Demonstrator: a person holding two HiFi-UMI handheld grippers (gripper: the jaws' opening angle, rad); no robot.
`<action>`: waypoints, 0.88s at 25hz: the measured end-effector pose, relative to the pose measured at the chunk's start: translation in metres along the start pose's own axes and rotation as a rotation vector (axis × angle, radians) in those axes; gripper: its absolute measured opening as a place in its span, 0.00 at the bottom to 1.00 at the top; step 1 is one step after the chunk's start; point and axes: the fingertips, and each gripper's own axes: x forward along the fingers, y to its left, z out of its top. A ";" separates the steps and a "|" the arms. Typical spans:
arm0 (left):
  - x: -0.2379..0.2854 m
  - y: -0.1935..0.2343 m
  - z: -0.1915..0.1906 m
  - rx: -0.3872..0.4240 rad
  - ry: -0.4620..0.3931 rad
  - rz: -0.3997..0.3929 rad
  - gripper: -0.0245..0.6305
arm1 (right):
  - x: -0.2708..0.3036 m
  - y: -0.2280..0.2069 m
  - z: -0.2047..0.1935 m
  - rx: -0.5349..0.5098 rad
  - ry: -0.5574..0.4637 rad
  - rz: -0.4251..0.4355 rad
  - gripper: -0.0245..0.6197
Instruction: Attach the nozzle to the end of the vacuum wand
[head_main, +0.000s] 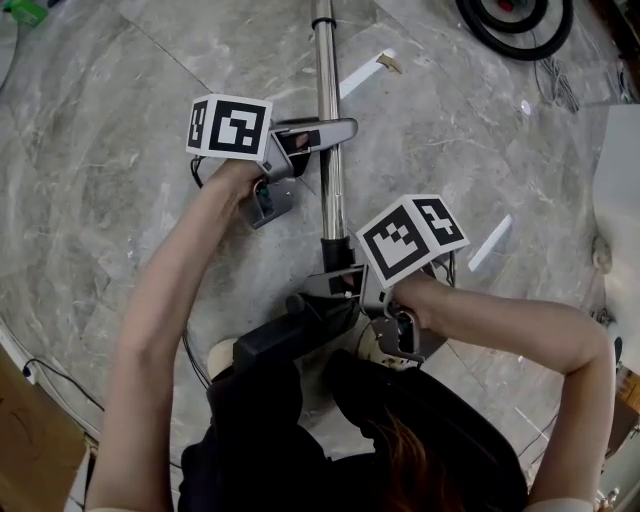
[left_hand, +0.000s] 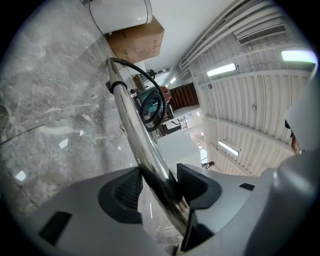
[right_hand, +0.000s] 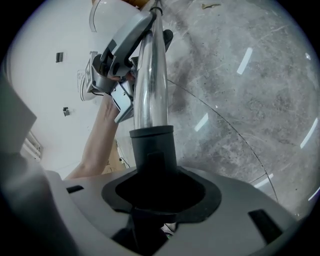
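A chrome vacuum wand (head_main: 325, 70) runs from the top of the head view down to the middle, above a grey marble floor. My left gripper (head_main: 335, 130) reaches in from the left and is shut on the wand (left_hand: 132, 125), which lies between both pads of that gripper (left_hand: 160, 187). The wand's near end (right_hand: 150, 85) sits inside the black collar of the nozzle (right_hand: 152, 150). My right gripper (right_hand: 160, 192) is shut on that collar. In the head view the right gripper (head_main: 345, 285) sits just below the wand's end, with the black nozzle head (head_main: 285, 340) near my body.
White strips (head_main: 365, 72) (head_main: 490, 243) lie on the floor on the right side of the wand. A black ring (head_main: 515, 20) sits at top right. A cardboard box (left_hand: 137, 40) and a black coiled hose (left_hand: 150, 100) lie beyond the wand's far end.
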 end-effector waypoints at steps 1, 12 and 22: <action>-0.001 0.001 0.000 -0.005 -0.010 0.003 0.37 | 0.001 0.001 0.001 0.001 -0.005 0.001 0.34; -0.001 -0.001 0.001 -0.015 0.020 0.014 0.37 | -0.003 0.006 0.020 -0.035 -0.049 -0.010 0.32; -0.001 -0.001 0.000 -0.024 0.004 0.015 0.37 | -0.007 0.010 0.031 -0.106 -0.080 -0.005 0.28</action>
